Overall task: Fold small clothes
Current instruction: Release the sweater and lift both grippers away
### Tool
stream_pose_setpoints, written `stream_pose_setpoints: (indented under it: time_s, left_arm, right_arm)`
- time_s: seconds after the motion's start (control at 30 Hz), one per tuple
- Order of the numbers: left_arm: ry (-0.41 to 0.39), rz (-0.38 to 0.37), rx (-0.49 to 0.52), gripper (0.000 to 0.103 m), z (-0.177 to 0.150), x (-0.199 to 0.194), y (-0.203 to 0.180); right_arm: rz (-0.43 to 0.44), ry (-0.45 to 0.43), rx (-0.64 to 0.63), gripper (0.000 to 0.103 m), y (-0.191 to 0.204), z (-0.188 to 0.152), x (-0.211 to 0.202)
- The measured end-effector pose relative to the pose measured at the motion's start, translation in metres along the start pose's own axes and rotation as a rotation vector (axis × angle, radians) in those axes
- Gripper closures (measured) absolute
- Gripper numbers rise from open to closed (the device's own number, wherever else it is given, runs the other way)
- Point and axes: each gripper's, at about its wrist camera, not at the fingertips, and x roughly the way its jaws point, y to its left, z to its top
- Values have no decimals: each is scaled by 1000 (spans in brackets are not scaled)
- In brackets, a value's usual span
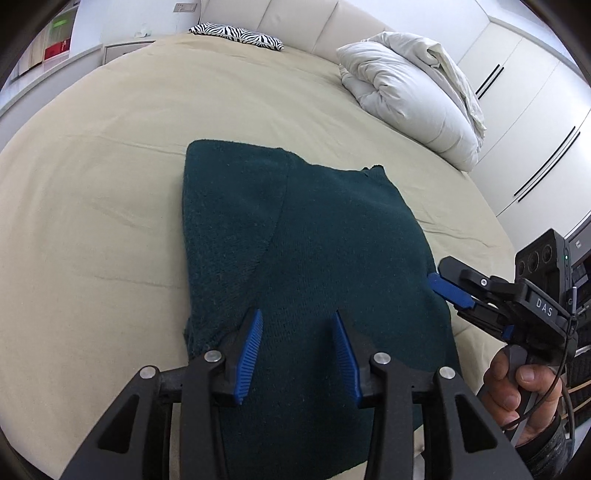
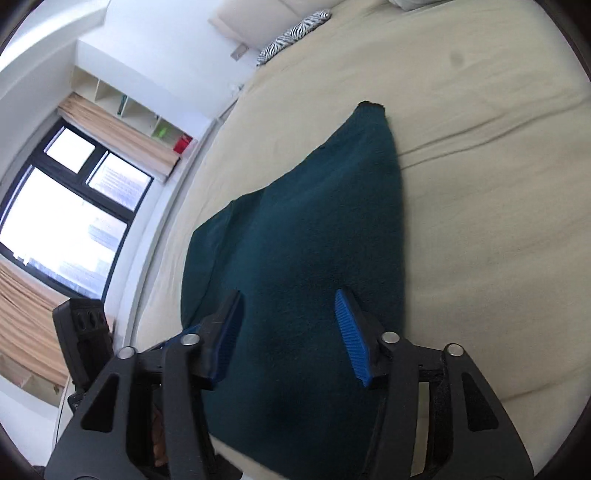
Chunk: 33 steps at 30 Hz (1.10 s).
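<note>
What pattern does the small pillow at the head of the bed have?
The small pillow has a black and white zebra pattern. It shows best in the left wrist view.

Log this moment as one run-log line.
garment: dark green knit flat on beige bed | left tool: open, empty, above garment | right tool: open, empty, above garment

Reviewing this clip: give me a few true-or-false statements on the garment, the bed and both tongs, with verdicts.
1. The dark green knitted garment lies on the beige bed sheet. True.
2. The left tongs clamp a fold of it. False: the jaws stand open above the cloth.
3. The right tongs are open. True.
4. A zebra-striped pillow lies on the garment. False: it lies far off, by the headboard.
5. The white rumpled duvet covers the garment. False: it is bundled apart.
</note>
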Motion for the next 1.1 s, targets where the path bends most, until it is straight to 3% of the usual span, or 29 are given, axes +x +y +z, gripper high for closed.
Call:
stream_pose_setpoints:
  time_s: [0.1,0.2,0.3,0.37,0.47,0.53,0.7,0.77,0.83,0.93,1.1]
  left_arm:
    - [-25,6,5,61,-2,-7,-3]
    - [-69,31,33,59,-8,-23,-6]
    - [-169,79,66,39,-10,-48,-15]
    - [-265,123,103,18,-11,-70,-25]
    - [-404,186,167,0,-15,-102,-40]
    - [-496,223,201,0,-21,-123,-50]
    - [-591,369,216,0,-21,-155,-63]
    - [-655,430,207,0,-21,-172,-66]
    - [-670,457,192,0,-20,-184,-68]
    - [-661,444,172,0,-16,-197,-68]
    - [-630,453,173,0,-21,-197,-68]
  right_arm:
    - [5,-8,16,56,1,0,-14]
    - [-72,-20,-64,55,16,-3,-31]
    - [-140,-59,-146,54,37,-12,-51]
    - [-183,-96,-196,52,52,-18,-63]
    - [-305,-176,-298,50,79,-29,-83]
    - [-366,-244,-339,37,94,-34,-96]
    - [-475,-455,-400,4,130,-45,-132]
    - [-517,-542,-402,1,141,-51,-146]
    - [-545,-601,-413,0,153,-55,-160]
    - [-588,-638,-426,0,166,-56,-172]
    - [-571,-631,-432,0,182,-56,-185]
